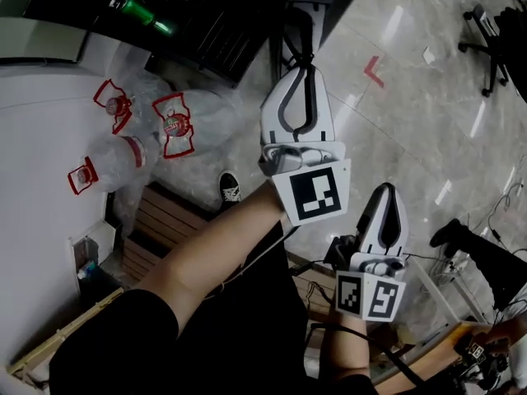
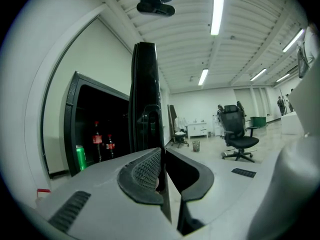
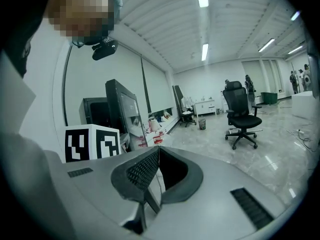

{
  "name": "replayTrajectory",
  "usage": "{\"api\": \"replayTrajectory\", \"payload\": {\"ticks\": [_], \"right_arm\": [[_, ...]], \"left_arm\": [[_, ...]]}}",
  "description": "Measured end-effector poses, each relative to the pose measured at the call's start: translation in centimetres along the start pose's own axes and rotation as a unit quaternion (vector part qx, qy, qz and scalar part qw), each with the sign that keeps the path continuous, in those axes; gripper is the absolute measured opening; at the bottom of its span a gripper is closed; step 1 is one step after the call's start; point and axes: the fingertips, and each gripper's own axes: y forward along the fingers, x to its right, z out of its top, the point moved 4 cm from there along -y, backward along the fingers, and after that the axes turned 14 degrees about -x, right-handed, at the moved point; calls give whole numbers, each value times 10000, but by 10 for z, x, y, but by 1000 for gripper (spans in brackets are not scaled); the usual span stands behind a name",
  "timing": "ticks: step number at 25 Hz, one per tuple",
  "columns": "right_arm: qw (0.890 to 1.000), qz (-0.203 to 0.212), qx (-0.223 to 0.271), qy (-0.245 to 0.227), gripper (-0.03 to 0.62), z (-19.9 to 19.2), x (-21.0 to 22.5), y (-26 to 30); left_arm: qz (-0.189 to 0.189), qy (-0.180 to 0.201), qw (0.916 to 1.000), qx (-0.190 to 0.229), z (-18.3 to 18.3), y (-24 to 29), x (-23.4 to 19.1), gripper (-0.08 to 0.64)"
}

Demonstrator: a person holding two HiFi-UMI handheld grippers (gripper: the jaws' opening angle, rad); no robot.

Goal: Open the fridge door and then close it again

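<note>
The left gripper (image 2: 163, 154) pinches the edge of the black fridge door (image 2: 145, 79) in near-shut jaws. The door stands open at frame centre, with the fridge (image 2: 95, 124) to its left. The right gripper (image 3: 158, 151) is empty, its jaws together.

A pack of clear plastic bottles (image 1: 136, 151) with red labels lies in shrink wrap on the floor (image 1: 428, 138), just beside a slatted wooden pallet (image 1: 156, 220). A red tape mark (image 1: 375, 71) is stuck to the pale glossy tiles, and loose cables (image 1: 502, 212) trail near the right edge. A black office chair (image 2: 237, 134) stands in the open room, well apart from a small waste bin (image 2: 196, 145) and a white cabinet (image 2: 196, 129). Strip lights (image 2: 217, 9) run along the ceiling. A green can (image 2: 80, 157) stands near two dark bottles (image 2: 97, 141).
</note>
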Motion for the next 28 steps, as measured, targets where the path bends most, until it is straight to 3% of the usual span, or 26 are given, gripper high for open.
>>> {"api": "replayTrajectory", "payload": {"ticks": [11,28], "right_arm": [[10000,-36,53,40,15,2,21,-9],[9996,225,-27,-158,15,5,-8,6]], "left_arm": [[-229,162,9996,-3,8,2,27,26],[-390,296,9988,-8,3,-8,-10,26]]}}
